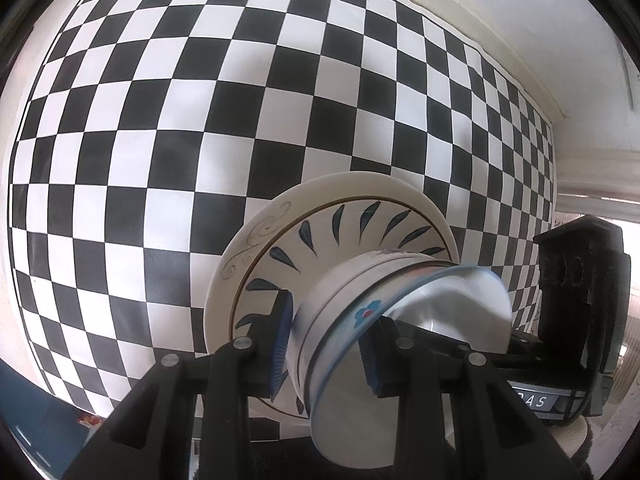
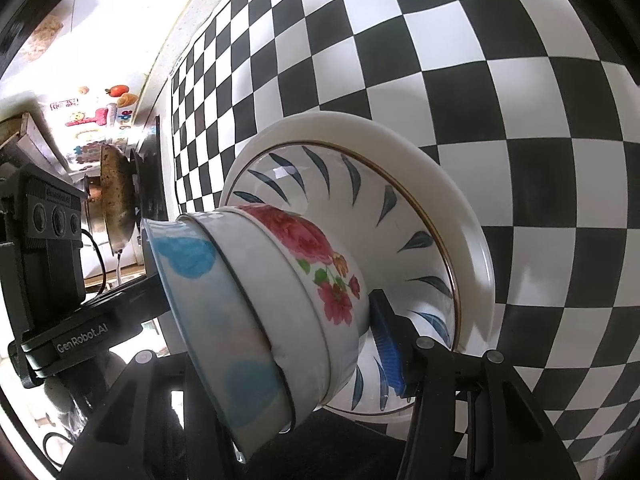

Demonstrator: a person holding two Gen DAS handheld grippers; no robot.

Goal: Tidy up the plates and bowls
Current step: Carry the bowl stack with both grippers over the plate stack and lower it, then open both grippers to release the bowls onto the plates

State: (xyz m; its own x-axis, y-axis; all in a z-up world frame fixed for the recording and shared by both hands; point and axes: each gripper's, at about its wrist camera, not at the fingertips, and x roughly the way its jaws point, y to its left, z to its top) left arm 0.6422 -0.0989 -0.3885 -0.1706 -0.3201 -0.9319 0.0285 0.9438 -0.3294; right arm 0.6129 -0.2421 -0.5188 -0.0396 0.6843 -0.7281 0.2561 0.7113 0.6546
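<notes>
Both our grippers point steeply down at the stack on the checkerboard mat (image 1: pixel 160 120). Left gripper (image 1: pixel 326 344) is nearly closed, pads pinching the top bowl's (image 1: pixel 400 320) rim. Right gripper (image 2: pixel 276 344) sits half open around the nested bowls, blue pad (image 2: pixel 386 344) against the floral bowl (image 2: pixel 320 264); we can't tell its other finger's contact. The plates (image 2: pixel 400 160) lie near the mat's right edge, open mat to the left.
</notes>
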